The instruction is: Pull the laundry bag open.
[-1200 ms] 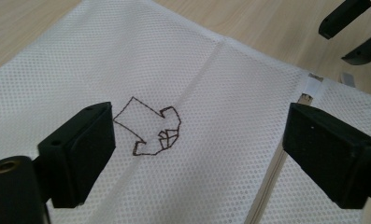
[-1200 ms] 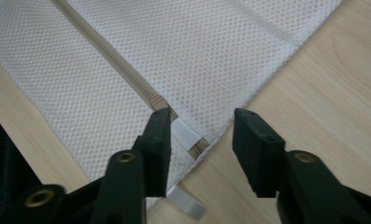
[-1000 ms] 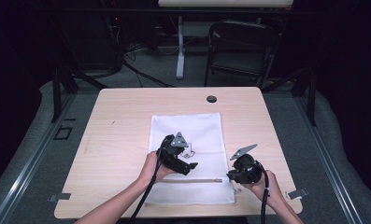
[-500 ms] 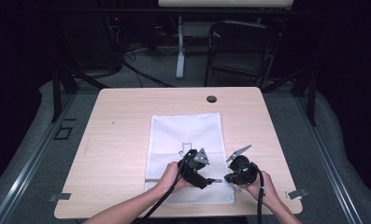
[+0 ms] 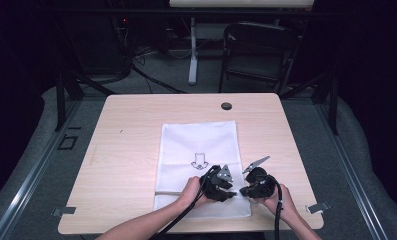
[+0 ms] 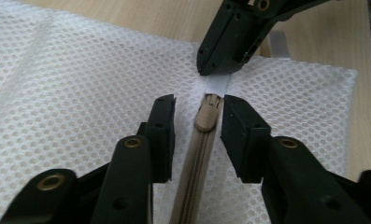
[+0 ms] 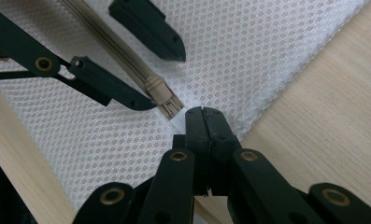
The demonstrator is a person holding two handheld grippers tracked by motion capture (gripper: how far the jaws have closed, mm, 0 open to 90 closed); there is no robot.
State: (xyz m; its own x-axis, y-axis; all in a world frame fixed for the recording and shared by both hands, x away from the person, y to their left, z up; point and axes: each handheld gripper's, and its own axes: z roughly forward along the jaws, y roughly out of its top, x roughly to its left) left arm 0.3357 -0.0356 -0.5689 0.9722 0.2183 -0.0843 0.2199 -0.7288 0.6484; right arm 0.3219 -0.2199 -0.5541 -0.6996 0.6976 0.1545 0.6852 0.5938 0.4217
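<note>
The step in hand is unzipping the mesh bag [image 5: 198, 165], which lies flat at the table's [image 5: 136, 130] middle, zipper [image 6: 192, 172] along its near edge. The right gripper [image 7: 204, 116] is clenched on the white tab [image 6: 218, 84] just beyond the zipper's end, pinning the bag. The left gripper [image 6: 197, 112] straddles the slider [image 6: 207, 112]; its jaws have just been closing but do not yet press it. Next, it should pinch the slider and draw it away from the tab. Compared with a second ago, the left hand has come across the bag to the zipper's right end.

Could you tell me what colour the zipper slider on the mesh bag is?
Beige, on the white mesh bag's zipper slider; clearest in the left gripper view.
</note>
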